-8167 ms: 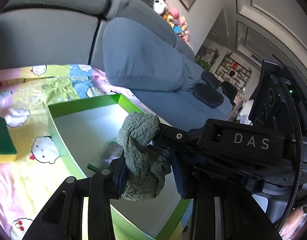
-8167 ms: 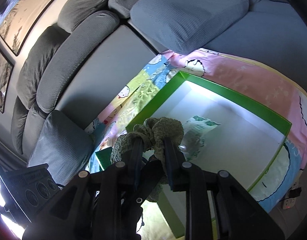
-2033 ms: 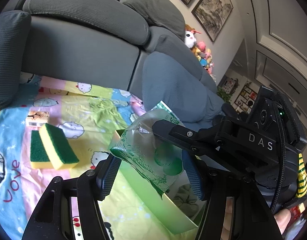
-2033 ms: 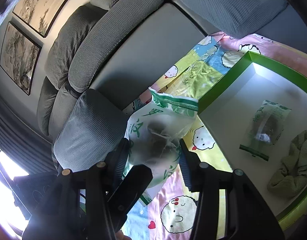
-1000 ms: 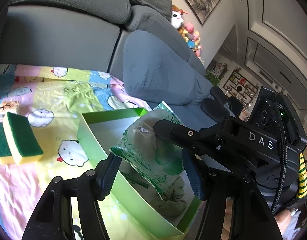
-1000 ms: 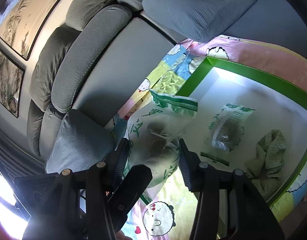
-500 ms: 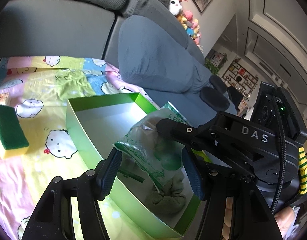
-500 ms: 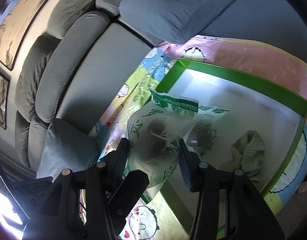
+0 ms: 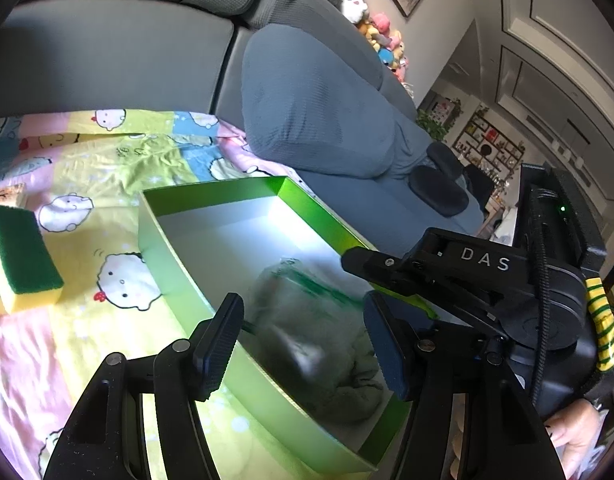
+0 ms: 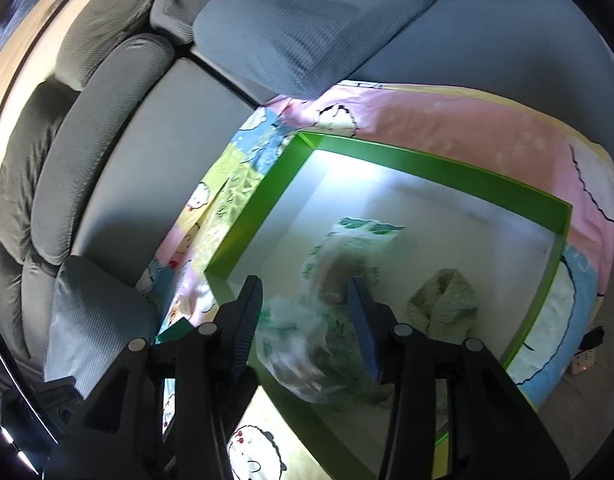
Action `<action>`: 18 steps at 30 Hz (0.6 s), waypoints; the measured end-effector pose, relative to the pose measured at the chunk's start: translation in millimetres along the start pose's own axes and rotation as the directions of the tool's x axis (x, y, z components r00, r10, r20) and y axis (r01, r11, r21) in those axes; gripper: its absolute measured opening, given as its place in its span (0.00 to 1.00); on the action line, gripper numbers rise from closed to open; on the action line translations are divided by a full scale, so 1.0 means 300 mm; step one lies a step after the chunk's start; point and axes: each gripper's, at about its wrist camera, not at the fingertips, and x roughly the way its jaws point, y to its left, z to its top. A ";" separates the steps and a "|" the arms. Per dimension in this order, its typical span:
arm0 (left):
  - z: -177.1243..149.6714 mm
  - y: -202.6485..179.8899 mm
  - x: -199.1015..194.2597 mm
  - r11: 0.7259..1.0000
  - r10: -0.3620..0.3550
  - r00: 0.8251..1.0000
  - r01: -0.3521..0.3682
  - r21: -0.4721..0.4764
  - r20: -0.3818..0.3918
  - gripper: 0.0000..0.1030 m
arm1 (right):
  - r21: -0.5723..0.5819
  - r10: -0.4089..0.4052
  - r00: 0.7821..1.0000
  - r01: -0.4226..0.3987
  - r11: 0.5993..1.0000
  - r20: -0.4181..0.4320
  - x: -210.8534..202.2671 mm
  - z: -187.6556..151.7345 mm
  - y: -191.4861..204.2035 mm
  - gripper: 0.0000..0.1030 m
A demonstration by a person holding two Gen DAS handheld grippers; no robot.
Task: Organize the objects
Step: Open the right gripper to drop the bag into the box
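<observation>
A green box with a white inside lies on the cartoon sheet; it also shows in the right wrist view. My left gripper and right gripper are both open above its near end. A clear plastic bag with green print is blurred between the fingers, free of them; it also shows in the right wrist view. A second printed bag and a grey-green cloth lie inside the box.
A yellow and green sponge lies on the sheet left of the box. The grey sofa back and a blue-grey cushion stand behind. A hand shows at the lower right.
Both grippers have opened and let go of the plastic bag, which drops into the box. They had carried it from beside the sponge to over the box.
</observation>
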 end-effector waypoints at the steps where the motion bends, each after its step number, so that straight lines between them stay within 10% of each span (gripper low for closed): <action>1: 0.001 0.003 -0.004 1.000 0.005 1.000 -0.005 0.000 0.003 0.61 | 0.005 -0.006 1.000 0.006 1.000 0.005 -0.002 0.000 -0.002 0.43; 7: 0.010 0.063 -0.081 0.997 0.072 0.997 -0.071 -0.029 0.037 0.61 | 0.008 0.000 1.000 0.000 1.000 0.021 -0.010 -0.002 0.006 0.45; 12: 0.023 0.164 -0.178 0.982 0.178 0.981 -0.172 -0.079 0.078 0.62 | -0.044 0.068 0.998 -0.067 0.997 0.011 -0.003 -0.015 0.058 0.68; 18: 0.042 0.344 -0.315 0.902 0.408 0.909 -0.386 -0.194 0.089 0.62 | -0.138 0.199 0.979 -0.204 0.969 -0.051 0.027 -0.047 0.185 0.82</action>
